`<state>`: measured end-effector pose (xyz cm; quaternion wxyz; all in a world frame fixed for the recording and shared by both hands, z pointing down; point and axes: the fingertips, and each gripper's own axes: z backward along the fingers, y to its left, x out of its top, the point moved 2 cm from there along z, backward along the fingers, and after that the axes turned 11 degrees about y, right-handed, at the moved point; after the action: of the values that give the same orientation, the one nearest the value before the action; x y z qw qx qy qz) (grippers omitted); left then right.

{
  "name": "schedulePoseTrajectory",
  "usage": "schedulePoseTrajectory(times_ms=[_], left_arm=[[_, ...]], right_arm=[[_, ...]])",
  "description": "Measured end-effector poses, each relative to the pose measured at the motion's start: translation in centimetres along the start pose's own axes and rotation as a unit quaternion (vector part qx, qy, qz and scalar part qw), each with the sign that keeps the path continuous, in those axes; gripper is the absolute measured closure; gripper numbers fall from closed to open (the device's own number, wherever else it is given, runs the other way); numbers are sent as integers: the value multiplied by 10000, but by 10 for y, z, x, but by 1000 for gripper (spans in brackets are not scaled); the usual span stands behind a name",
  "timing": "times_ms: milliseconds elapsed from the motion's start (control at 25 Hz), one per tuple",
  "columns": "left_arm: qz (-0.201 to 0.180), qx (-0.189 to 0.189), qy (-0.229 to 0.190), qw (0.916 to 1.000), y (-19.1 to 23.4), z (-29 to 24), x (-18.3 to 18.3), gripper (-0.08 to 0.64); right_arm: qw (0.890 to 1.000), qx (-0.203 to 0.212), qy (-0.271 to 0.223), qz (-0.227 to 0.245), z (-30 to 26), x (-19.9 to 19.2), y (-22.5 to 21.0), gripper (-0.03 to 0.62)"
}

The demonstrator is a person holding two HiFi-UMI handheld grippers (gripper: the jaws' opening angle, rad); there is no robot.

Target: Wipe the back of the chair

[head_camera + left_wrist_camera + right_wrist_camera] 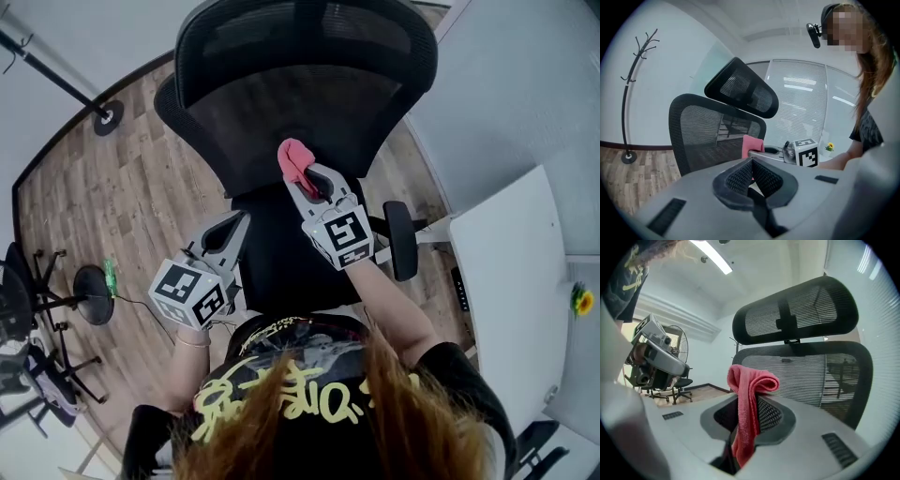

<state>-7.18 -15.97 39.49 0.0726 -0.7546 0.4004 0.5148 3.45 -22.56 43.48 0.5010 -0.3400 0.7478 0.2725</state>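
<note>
A black mesh office chair faces me, its backrest point(291, 122) below a headrest point(309, 33). The backrest point(820, 376) fills the right gripper view, the headrest point(797, 315) above it. My right gripper point(305, 173) is shut on a folded pink cloth point(296, 157), held close in front of the lower backrest; touching cannot be told. The cloth point(747, 404) hangs between the pads. My left gripper point(234, 225) hovers lower left, over the seat point(277, 253), jaws shut with nothing in them. In the left gripper view the cloth point(752, 145) shows by the backrest point(712, 136).
A white desk point(511, 300) stands at the right with a small yellow flower point(583, 301) on it. The chair's armrest point(401, 239) juts out right of my right gripper. A coat stand base point(109, 117) is at the far left, other chair bases point(56, 309) on the wooden floor.
</note>
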Motion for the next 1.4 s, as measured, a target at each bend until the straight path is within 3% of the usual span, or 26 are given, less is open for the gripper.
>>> schedulePoseTrajectory(times_ms=[320, 720, 960, 1200, 1400], left_arm=[[6, 195, -114, 9997, -20, -13, 3, 571], [11, 420, -350, 9985, -43, -25, 7, 571], [139, 707, -471, 9963, -50, -18, 4, 571], [160, 935, -654, 9933, -49, -5, 8, 571], [147, 945, -662, 9932, -51, -5, 3, 571]], right_arm=[[9999, -64, -125, -17, 45, -13, -22, 520], [9974, -57, -652, -314, 94, -8, -41, 520], [9958, 178, -742, -504, 108, -14, -44, 520], [9965, 271, -725, -314, 115, -17, -40, 520], [9953, 423, -797, -361, 112, -14, -36, 520]])
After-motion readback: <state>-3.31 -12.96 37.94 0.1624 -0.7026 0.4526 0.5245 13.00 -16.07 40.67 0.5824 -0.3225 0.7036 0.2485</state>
